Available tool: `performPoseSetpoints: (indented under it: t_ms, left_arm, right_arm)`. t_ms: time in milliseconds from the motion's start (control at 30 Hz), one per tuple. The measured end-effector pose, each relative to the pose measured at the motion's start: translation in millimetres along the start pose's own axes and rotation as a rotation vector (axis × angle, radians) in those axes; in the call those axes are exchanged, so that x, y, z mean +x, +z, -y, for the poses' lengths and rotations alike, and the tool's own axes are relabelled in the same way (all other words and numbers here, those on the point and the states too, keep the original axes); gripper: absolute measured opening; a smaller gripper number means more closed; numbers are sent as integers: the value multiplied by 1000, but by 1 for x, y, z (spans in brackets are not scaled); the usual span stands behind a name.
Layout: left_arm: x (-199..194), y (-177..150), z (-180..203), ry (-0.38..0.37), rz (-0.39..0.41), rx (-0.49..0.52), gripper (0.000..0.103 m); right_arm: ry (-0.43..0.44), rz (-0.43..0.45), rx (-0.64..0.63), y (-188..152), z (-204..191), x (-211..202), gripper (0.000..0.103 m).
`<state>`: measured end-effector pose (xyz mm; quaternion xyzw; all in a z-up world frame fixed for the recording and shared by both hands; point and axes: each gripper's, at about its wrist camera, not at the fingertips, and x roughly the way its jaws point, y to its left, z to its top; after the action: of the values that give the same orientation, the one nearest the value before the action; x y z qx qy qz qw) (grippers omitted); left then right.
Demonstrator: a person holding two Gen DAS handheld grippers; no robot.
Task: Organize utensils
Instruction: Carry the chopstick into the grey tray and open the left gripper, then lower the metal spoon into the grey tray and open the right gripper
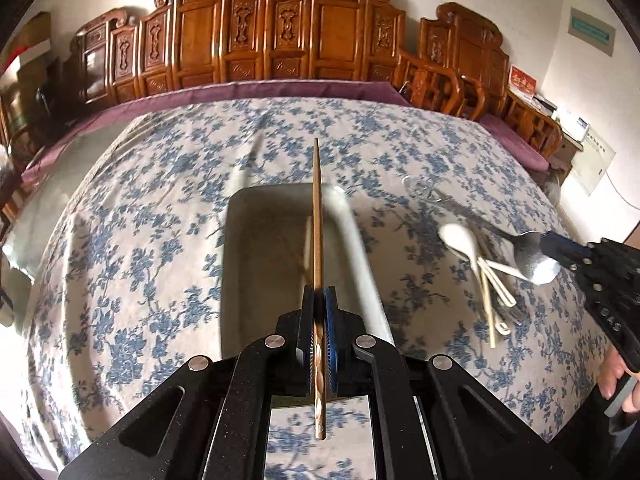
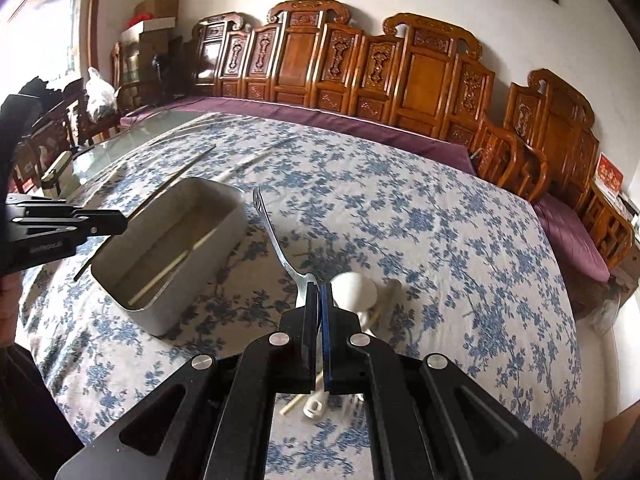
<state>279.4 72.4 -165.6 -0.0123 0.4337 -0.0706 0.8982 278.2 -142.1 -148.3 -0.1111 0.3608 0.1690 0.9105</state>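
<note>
Left wrist view: one brown chopstick (image 1: pixel 318 216), twisted at its handle end, clamped in the left tool (image 1: pixel 320 300) above one grey tray (image 1: pixel 352 216); one white spoon (image 1: pixel 460 240) tops a blurred, uncountable pile on the floral counter (image 1: pixel 160 200). Right wrist view: right tool (image 2: pixel 319 292) clamped on one metal spoon (image 2: pixel 276 236), bowl hidden; one pale chopstick (image 2: pixel 168 272) inside the tray.

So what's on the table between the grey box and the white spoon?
Nothing but flowery tablecloth. In the left wrist view, the stretch from the grey box to the white spoon is bare; the other loose utensils lie beyond the spoon.
</note>
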Motion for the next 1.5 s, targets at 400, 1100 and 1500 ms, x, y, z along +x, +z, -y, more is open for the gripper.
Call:
performPoseSetpoints:
  t_ms: [400, 1100, 1500]
  left_arm:
    - [37, -6, -16, -3, -103, -10, 4]
    - [34, 5, -34, 63, -64, -25, 18]
    - [19, 9, -70, 108, -27, -95, 21]
  right_arm:
    - [24, -1, -46, 11, -27, 0, 3]
    - [74, -50, 5, 28, -65, 33, 3]
    - [82, -98, -26, 48, -115, 75, 3]
